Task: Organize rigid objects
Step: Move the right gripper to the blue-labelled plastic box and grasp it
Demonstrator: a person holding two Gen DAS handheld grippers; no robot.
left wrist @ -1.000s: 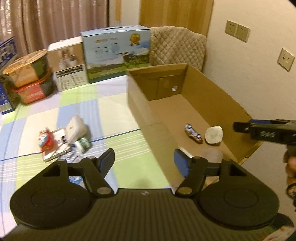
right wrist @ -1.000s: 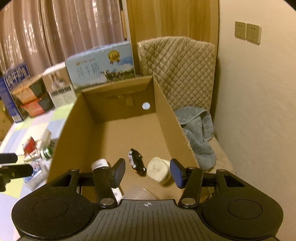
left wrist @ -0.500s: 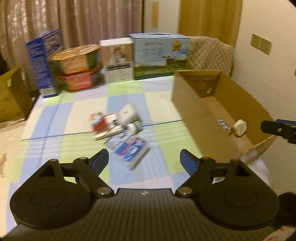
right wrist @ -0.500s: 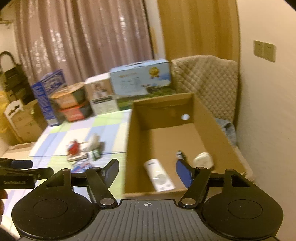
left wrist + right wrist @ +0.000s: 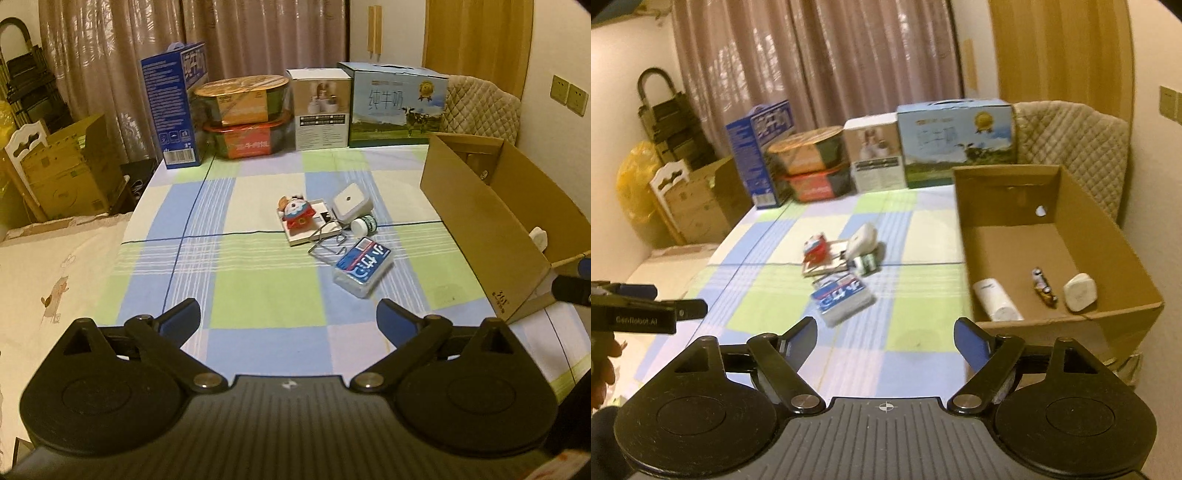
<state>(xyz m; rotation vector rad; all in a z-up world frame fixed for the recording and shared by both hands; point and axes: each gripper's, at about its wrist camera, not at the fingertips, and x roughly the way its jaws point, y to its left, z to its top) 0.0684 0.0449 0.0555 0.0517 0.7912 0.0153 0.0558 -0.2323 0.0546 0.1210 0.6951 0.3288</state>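
Rigid objects lay in two groups: a white cylinder (image 5: 996, 304), a small toy car (image 5: 1044, 290) and a white puck (image 5: 1079, 291) sat inside the cardboard box (image 5: 1108, 236), while a blue-labelled pack (image 5: 363, 266), a wire clip (image 5: 327, 242), a white square case (image 5: 349, 203), a small bottle (image 5: 364, 224) and a red figurine card (image 5: 300, 218) clustered mid-bench (image 5: 258, 295). Because those items touched and overlapped, a grab risked dragging a neighbour or snagging the clip. The left hand-held gripper (image 5: 288, 314) and right hand-held gripper (image 5: 885, 332) both stood wide apart, holding and touching nothing.
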